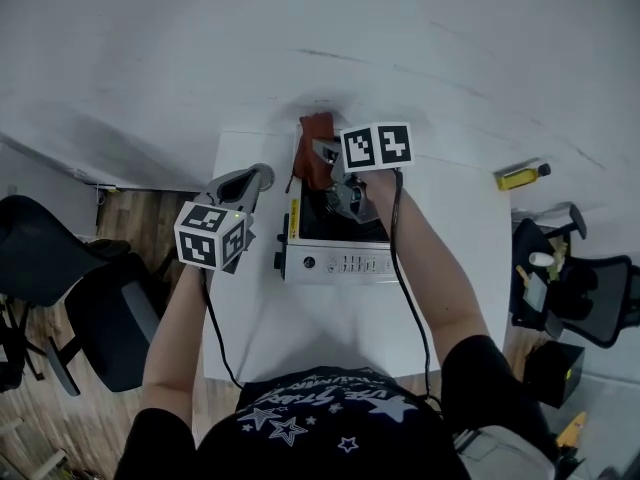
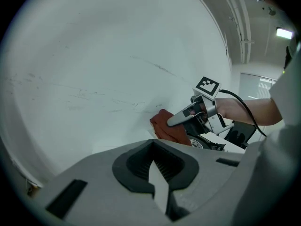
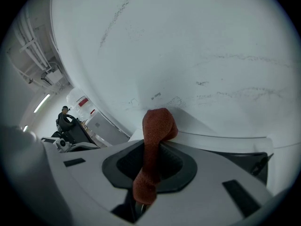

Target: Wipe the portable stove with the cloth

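The portable stove (image 1: 335, 238), silver-fronted with a black top, stands on the white table (image 1: 330, 338) near its far edge. My right gripper (image 1: 325, 158) is over the stove's far left corner, shut on the rust-red cloth (image 1: 315, 143). In the right gripper view the cloth (image 3: 153, 140) runs up out of that gripper (image 3: 149, 171) and bunches against the wall. My left gripper (image 1: 255, 176) hovers left of the stove, shut and holding nothing. From the left gripper view, past its own gripper (image 2: 153, 166), I see the cloth (image 2: 164, 126), the right gripper (image 2: 181, 119) and the stove (image 2: 207, 142).
A white wall rises directly behind the table. A yellow bottle (image 1: 522, 175) lies on the floor to the right. Dark office chairs stand at the left (image 1: 60, 268) and at the right (image 1: 580, 288). Bare tabletop lies in front of the stove.
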Motion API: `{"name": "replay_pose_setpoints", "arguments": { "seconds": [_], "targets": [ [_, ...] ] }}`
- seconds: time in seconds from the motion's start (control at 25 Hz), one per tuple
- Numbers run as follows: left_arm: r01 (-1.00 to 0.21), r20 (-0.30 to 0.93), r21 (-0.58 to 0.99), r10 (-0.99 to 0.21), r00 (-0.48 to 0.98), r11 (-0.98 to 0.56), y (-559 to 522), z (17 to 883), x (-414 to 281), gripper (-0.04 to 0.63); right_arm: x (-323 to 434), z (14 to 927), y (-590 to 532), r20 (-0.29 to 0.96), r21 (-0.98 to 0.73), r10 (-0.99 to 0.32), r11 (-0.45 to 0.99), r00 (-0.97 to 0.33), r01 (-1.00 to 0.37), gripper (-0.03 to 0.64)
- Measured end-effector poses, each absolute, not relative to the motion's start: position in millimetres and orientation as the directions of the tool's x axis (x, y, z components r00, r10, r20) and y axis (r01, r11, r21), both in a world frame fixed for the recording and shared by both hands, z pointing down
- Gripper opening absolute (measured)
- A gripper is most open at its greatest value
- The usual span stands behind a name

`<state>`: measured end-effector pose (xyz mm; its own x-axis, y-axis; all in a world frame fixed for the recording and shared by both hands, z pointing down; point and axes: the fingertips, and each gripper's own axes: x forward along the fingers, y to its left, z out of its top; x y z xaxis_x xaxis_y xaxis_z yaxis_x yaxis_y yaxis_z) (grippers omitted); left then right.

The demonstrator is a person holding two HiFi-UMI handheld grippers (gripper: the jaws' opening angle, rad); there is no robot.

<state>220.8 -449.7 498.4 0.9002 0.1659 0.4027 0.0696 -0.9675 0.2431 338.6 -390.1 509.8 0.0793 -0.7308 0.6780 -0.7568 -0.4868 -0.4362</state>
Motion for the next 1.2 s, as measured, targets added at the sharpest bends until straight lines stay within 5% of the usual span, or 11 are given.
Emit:
{"name": "replay_pose_setpoints", "arguments": {
  "seconds": [1.2],
  "targets": [
    [0.093, 0.457, 0.220, 0.187, 0.870, -0.971, -394, 493, 241, 0.006, 389, 517, -268, 0.676, -0.452, -0.708, -0.616, 0.204, -0.645, 0.062]
  ]
}}
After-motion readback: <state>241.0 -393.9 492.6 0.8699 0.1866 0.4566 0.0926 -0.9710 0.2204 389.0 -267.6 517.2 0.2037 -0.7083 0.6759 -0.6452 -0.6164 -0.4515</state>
